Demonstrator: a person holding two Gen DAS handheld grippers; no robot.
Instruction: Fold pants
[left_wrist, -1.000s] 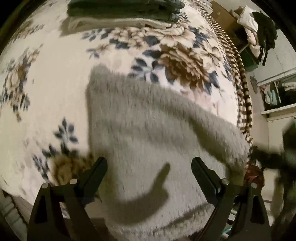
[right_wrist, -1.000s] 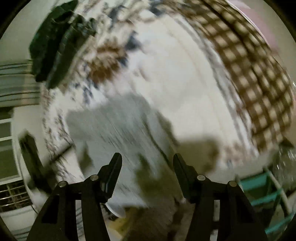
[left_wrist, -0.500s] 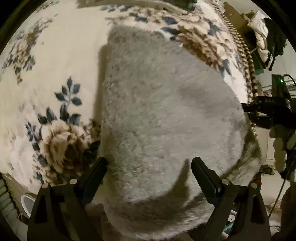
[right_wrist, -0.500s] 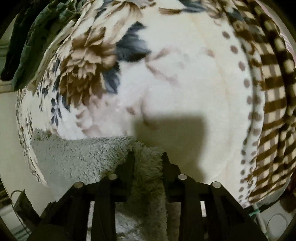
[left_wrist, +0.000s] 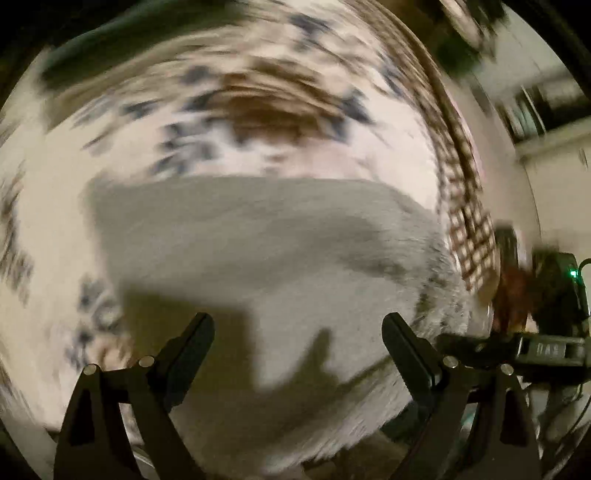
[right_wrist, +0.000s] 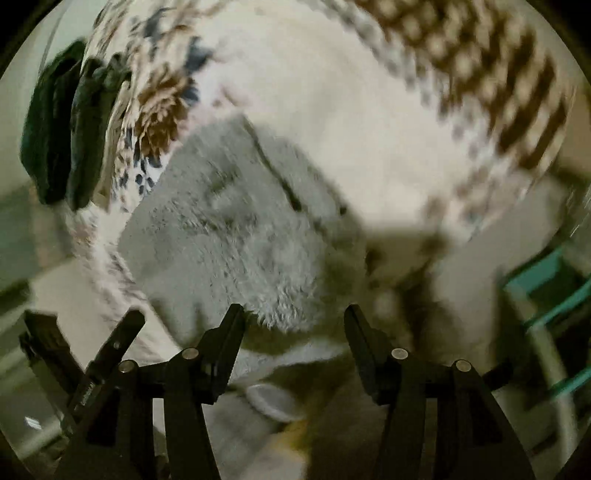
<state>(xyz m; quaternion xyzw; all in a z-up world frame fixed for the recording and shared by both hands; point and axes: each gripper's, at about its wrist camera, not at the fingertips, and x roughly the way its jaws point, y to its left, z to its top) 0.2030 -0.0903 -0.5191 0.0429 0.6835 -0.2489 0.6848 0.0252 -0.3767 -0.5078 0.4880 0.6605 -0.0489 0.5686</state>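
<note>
Grey fleecy pants (left_wrist: 258, 251) lie folded on the cream floral blanket (left_wrist: 48, 221). Left gripper (left_wrist: 297, 332) and right gripper (right_wrist: 293, 325): jaws apart, holding nothing.

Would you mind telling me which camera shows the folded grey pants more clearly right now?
The right wrist view: the pants show sharp fleecy pile, a fold seam and a rounded near edge. The left wrist view shows the pants as a wider grey patch, but motion-blurred and partly shadowed.

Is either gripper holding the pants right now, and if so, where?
Neither: the left gripper and right gripper are both open above the fluffy grey pants.
</note>
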